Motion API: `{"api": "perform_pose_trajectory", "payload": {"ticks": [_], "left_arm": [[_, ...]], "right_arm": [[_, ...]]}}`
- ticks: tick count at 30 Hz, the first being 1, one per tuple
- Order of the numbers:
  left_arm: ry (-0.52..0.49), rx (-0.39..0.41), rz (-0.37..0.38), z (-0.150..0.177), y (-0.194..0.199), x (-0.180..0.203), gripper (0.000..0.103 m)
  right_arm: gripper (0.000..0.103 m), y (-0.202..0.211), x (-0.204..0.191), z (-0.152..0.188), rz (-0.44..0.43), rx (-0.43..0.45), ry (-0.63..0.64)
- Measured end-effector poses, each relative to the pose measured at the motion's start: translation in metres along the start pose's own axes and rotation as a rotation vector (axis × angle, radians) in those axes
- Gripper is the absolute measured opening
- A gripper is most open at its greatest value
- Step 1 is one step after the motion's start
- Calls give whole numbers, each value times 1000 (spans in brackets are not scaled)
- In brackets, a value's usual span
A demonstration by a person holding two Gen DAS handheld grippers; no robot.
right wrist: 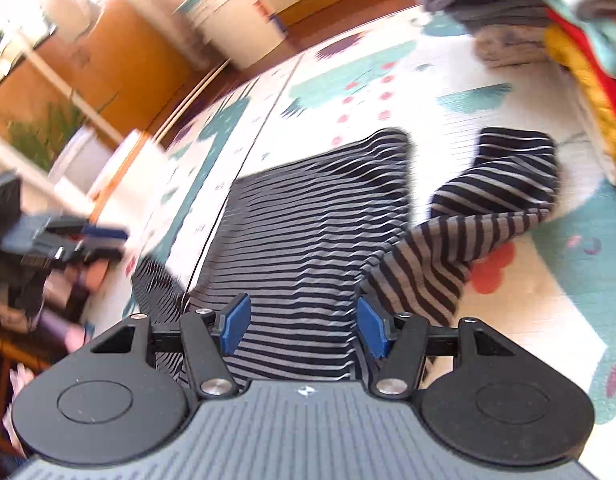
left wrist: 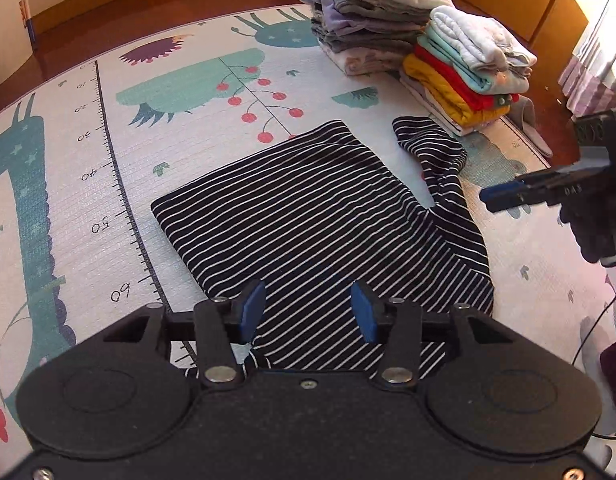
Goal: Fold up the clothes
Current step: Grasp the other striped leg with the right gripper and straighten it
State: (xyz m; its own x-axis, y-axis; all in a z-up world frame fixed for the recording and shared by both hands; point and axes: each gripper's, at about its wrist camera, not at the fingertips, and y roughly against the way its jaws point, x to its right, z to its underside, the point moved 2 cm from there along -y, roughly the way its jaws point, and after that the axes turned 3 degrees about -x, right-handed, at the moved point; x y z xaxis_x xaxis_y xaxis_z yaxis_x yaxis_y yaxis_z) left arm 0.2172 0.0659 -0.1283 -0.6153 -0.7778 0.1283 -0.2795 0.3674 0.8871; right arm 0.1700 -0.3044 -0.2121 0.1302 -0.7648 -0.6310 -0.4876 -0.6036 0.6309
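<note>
A dark navy garment with thin white stripes (left wrist: 308, 208) lies partly folded on the play mat, its sleeve (left wrist: 432, 148) crumpled out to the right. My left gripper (left wrist: 308, 308) stands open over the garment's near edge, with nothing pinched between its blue pads. The right gripper (left wrist: 504, 196) comes in from the right, beside the sleeve. The right wrist view is motion-blurred: the striped garment (right wrist: 316, 216) and its sleeve (right wrist: 500, 184) lie ahead. My right gripper (right wrist: 303, 324) is open above the cloth, and the left gripper (right wrist: 103, 236) shows at the left edge.
Two stacks of folded clothes stand at the far right of the mat: a grey one (left wrist: 372, 20) and a colourful one (left wrist: 468, 72). The patterned play mat (left wrist: 67, 160) lies on a wooden floor. A white bin (right wrist: 235, 20) and a plant (right wrist: 39, 136) stand beyond it.
</note>
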Motion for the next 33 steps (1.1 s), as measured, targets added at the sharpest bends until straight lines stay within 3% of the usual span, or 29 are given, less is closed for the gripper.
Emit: {"api": "perform_pose_trajectory", "payload": {"ticks": [5,9,13,18,19,21,26,29,33], "left_arm": [[-4,-125,20,8,39,48,48],[53,-179,1,15,69,78,50],[188,-137,-53,19,105,103,51],[293,42,-56,18,127,117,53],[300,40,-64,19,123,117,53],[302,16,-83,19,116,115,53],[271,14,-91,17,112,110,53],[234,28,-71,11,109,112,53],[191,28,-64,6,105,116,53]], "right_arm": [[62,26,92,-10,58,187,-295],[62,17,140,-13,31,232,-446],[62,-9,160,-22,-14,219,-500],[58,-32,159,-30,-22,243,-513],[52,-33,155,-31,-15,247,-495],[11,-33,144,-34,15,251,-426],[10,-4,103,-34,156,323,-237],[10,7,61,-33,354,327,6],[10,-21,8,-21,549,243,359]]}}
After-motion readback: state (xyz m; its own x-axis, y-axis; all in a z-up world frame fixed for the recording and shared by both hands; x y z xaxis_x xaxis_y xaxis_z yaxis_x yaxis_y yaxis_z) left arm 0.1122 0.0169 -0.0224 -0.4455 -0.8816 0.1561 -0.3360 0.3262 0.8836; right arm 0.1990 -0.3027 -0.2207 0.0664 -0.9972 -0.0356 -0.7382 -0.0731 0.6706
